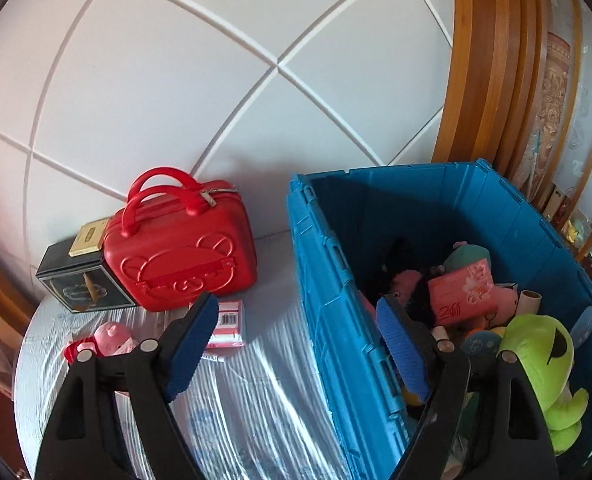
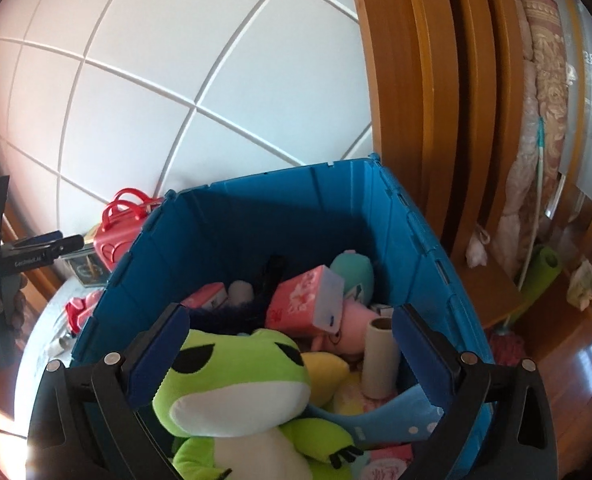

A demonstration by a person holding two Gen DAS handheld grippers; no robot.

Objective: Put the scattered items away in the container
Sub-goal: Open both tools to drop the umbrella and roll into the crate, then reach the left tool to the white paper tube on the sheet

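A blue plastic crate (image 1: 327,280) stands on the table and holds several toys, pink tissue packs (image 2: 307,302) and a cardboard tube (image 2: 380,356). A green frog plush (image 2: 232,380) lies on top inside it, also seen in the left wrist view (image 1: 543,364). My right gripper (image 2: 292,356) is open above the crate, its jaws either side of the frog without gripping it. My left gripper (image 1: 299,344) is open and empty over the crate's left wall. A pink pack with a barcode (image 1: 228,322) and a pink toy (image 1: 108,338) lie on the table left of the crate.
A red hard-shell handbag (image 1: 180,256) and a dark box (image 1: 76,280) stand at the back left against the white panelled wall. The table has a plastic-covered white top (image 1: 248,400). A wooden door frame (image 2: 435,120) and clutter lie to the right.
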